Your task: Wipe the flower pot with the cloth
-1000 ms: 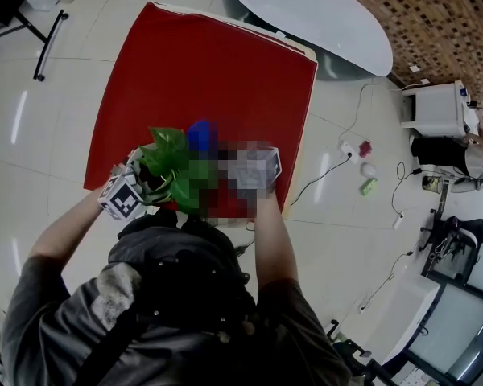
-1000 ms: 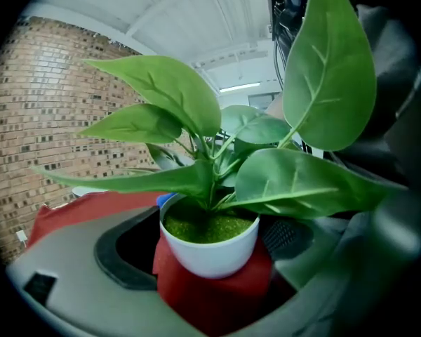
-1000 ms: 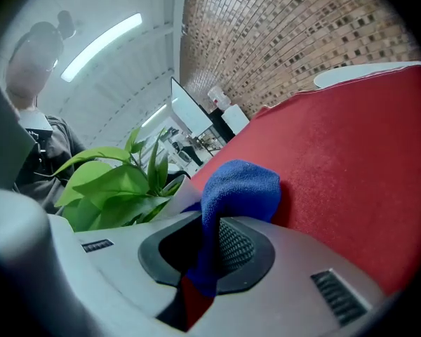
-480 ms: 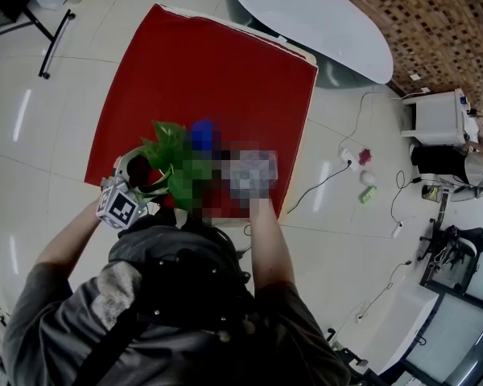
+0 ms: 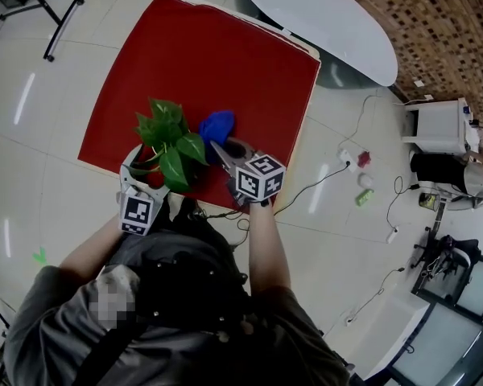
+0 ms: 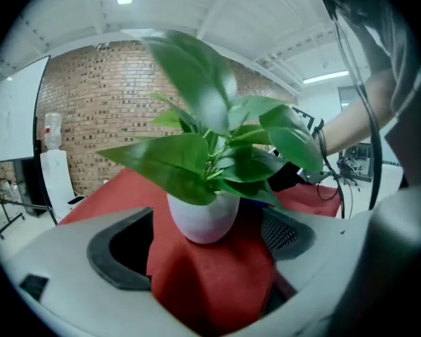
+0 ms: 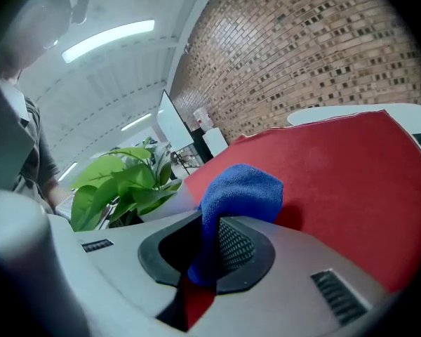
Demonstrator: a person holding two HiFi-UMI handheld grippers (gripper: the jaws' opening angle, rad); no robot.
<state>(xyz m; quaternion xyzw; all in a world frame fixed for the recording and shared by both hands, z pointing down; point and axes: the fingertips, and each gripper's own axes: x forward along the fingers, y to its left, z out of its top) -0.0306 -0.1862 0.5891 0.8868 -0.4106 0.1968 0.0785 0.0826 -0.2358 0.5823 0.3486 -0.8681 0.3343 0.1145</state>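
Person: dark grey short-sleeve top [image 5: 306, 336], black harness straps [image 5: 185, 276] over the back, thin black cables [image 6: 356, 83] along the body.
Left gripper [image 5: 141, 175]: pale grey moulded shell, black-lined jaws, one pad [image 6: 279, 234] with fine mesh texture, cube [image 5: 137, 212] with black-and-white square markers.
Right gripper [image 5: 224, 153]: same grey shell, black liners, mesh pad [image 7: 235, 244], ribbed slots [image 7: 337, 297] in the shell, marker cube [image 5: 259, 177].
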